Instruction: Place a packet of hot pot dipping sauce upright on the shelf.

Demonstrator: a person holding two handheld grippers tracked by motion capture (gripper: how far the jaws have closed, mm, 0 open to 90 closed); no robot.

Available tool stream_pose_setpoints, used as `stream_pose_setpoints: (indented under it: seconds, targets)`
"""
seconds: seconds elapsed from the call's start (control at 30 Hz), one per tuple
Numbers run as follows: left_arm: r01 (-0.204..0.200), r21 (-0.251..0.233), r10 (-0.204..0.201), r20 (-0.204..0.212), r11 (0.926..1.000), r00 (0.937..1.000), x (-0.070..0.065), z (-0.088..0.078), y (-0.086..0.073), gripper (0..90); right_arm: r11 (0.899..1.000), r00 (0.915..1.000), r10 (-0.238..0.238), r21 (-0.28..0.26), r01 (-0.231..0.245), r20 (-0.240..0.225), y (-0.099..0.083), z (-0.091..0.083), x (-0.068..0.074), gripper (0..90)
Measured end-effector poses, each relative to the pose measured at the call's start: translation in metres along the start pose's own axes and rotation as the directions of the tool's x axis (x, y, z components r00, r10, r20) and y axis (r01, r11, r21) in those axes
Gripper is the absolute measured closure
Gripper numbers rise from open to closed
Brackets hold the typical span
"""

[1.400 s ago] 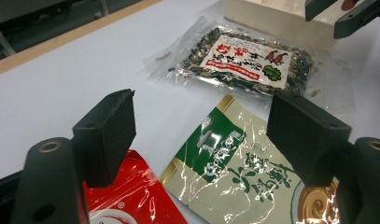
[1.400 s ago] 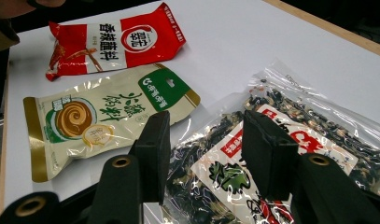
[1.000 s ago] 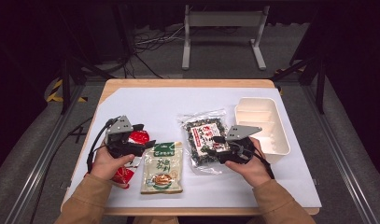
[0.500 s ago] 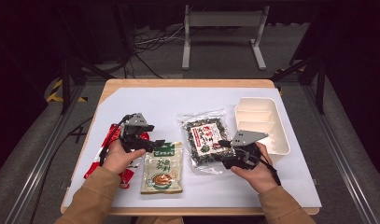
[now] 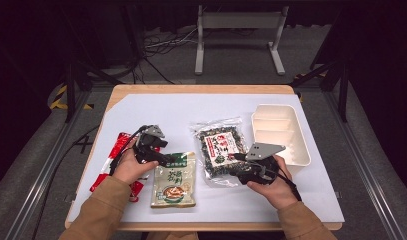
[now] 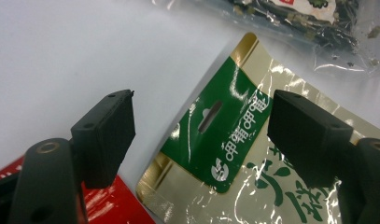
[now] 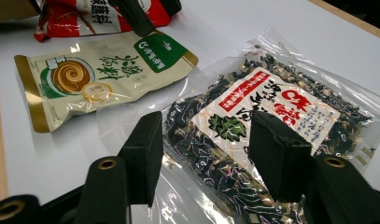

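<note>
A gold pouch with a green header (image 5: 174, 181) lies flat at the front of the table. My left gripper (image 5: 166, 159) hovers low over its top edge. In the left gripper view the jaws of this gripper (image 6: 204, 116) stand wide open either side of the green header (image 6: 225, 140), with nothing pressed. A clear bag of dark dried seaweed (image 5: 221, 150) lies to the right of the pouch. My right gripper (image 5: 236, 169) is at the bag's near right corner. Its jaws (image 7: 206, 135) are open and straddle the near end of the bag (image 7: 271, 107).
A red snack packet (image 5: 116, 157) lies left of the pouch, partly under the left hand. A white divided tray (image 5: 296, 150) stands at the right, close to the right hand. The far half of the white table top (image 5: 191, 107) is bare.
My left gripper has moved right and down, from over the red packet to the pouch's green top. The right gripper has stayed at the seaweed bag.
</note>
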State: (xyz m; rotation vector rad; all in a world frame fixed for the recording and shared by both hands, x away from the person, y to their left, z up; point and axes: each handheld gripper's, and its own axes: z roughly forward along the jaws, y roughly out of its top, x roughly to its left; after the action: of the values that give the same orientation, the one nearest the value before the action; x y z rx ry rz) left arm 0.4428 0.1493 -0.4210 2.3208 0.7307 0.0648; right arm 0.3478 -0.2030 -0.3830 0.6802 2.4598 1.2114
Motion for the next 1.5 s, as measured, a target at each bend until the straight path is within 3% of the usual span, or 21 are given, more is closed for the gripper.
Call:
stream_pose_setpoints:
  seconds: [0.13, 0.53, 0.8, 0.93, 1.23, 1.43, 1.5]
  targets:
    - [-0.004, 0.025, 0.004, -0.006, 0.9997, 1.0000, -0.001, 0.003, 0.000, 25.0, 1.000, 1.0000, -0.003, 0.006, 0.003, -0.002, 0.000, 0.002, 0.000, 45.2]
    - [-0.017, 0.068, 0.015, 0.032, 0.9976, 0.9994, -0.002, 0.013, -0.001, 28.2, 1.000, 0.9998, -0.011, 0.020, 0.011, -0.019, 0.000, 0.005, 0.003, 44.9]
    - [-0.051, 0.088, 0.050, 0.016, 0.9948, 0.9986, -0.006, 0.014, -0.001, 31.3, 1.000, 0.9996, -0.020, 0.021, 0.021, -0.021, 0.001, 0.006, 0.005, 45.0]
    - [-0.073, 0.098, 0.076, -0.025, 0.9925, 0.9968, -0.010, 0.012, -0.002, 37.2, 1.000, 0.9995, -0.022, 0.020, 0.022, -0.022, 0.001, 0.007, 0.005, 45.0]
    - [-0.139, 0.134, 0.152, -0.096, 0.9812, 0.9836, -0.021, 0.010, -0.003, 49.1, 0.999, 0.9990, -0.034, 0.024, 0.035, -0.027, 0.003, 0.009, 0.006, 45.4]
    - [-0.153, 0.123, 0.163, -0.075, 0.9804, 0.9837, -0.024, 0.007, -0.002, 63.0, 0.999, 0.9988, -0.038, 0.022, 0.039, -0.030, 0.003, 0.011, 0.007, 45.4]
    - [-0.150, 0.125, 0.159, -0.069, 0.9808, 0.9848, -0.023, 0.007, -0.002, 63.9, 0.999, 0.9989, -0.037, 0.023, 0.038, -0.030, 0.003, 0.011, 0.007, 45.4]
